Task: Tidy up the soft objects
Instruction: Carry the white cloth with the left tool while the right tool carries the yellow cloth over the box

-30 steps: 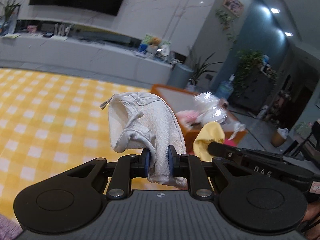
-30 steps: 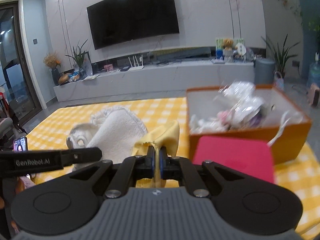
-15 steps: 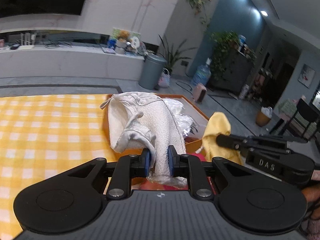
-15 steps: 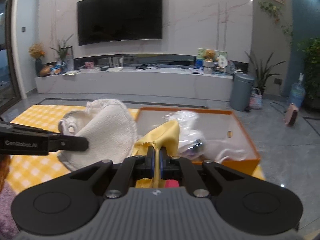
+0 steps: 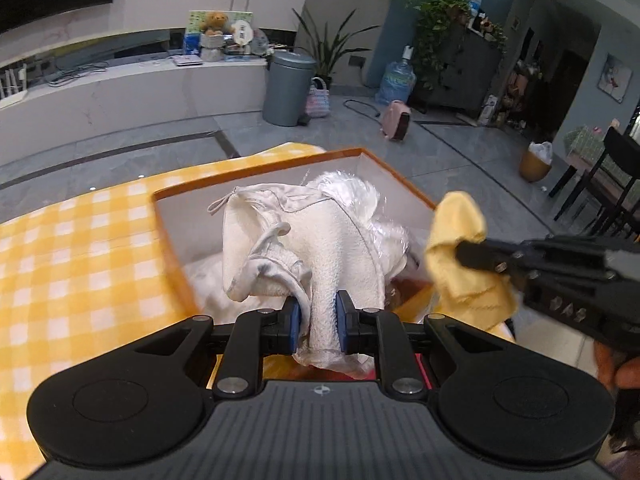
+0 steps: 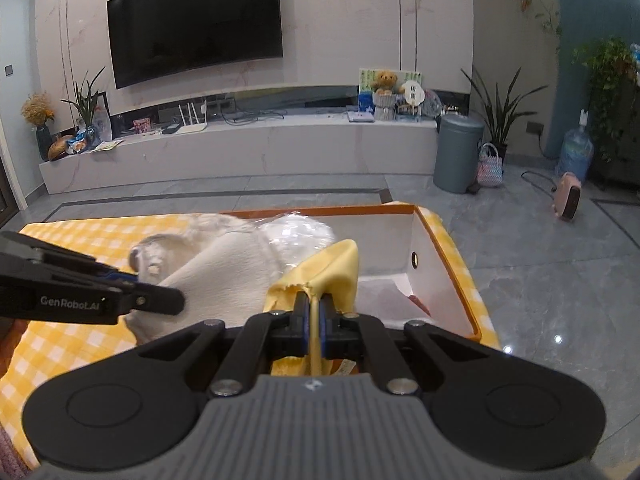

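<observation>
The white cloth (image 5: pixel 320 248) stood bunched up between the left gripper (image 5: pixel 318 320) fingers, which were nearly closed and pinched its lower fold, the rest rising ahead of them over the orange box (image 5: pixel 256 170). The yellow cloth (image 6: pixel 320 272) was clamped thin between the right gripper (image 6: pixel 316 316) fingers — almost fully closed — also above the box, just beside the white one. Crinkled clear plastic (image 5: pixel 352 192) lay in the box beyond both — on a yellow checked tablecloth (image 5: pixel 80 248).

White towel (image 5: pixel 336 248); yellow cloth (image 6: pixel 320 276); orange-rimmed box (image 6: pixel 452 264), white inside; yellow-and-white checked tablecloth (image 5: pixel 72 264).
</observation>
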Action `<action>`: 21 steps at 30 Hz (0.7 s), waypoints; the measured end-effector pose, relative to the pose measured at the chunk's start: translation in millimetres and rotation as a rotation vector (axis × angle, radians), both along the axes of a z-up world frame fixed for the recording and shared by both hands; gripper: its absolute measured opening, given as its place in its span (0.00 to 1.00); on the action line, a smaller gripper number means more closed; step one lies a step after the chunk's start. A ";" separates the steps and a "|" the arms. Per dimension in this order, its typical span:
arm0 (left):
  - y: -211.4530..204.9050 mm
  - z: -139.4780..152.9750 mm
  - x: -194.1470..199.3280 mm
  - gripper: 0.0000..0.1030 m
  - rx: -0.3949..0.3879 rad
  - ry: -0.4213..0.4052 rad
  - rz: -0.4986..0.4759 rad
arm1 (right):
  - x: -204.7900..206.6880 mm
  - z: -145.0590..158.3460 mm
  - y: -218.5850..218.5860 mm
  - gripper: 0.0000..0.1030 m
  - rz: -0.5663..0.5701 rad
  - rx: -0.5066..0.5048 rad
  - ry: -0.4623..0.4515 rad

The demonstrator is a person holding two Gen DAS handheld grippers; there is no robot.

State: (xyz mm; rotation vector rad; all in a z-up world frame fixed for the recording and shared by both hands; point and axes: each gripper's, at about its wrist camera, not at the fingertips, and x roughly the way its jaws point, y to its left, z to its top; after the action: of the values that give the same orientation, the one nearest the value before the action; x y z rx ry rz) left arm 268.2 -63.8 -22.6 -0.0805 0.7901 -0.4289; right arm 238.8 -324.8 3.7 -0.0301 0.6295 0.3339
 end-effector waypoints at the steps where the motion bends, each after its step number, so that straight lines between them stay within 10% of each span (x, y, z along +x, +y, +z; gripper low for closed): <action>1: -3.2 -0.9 3.8 0.20 -0.001 -0.007 -0.009 | 4.3 -1.6 0.6 0.02 0.000 0.000 0.006; 21: 24.2 0.8 39.6 0.20 0.106 -0.035 0.093 | 83.3 8.0 -9.9 0.03 0.038 0.092 0.098</action>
State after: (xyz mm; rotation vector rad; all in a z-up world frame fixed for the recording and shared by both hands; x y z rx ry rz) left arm 307.8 -39.6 -21.8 -0.0114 0.7702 -0.2990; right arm 322.1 -334.7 11.7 0.0626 0.7105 0.4028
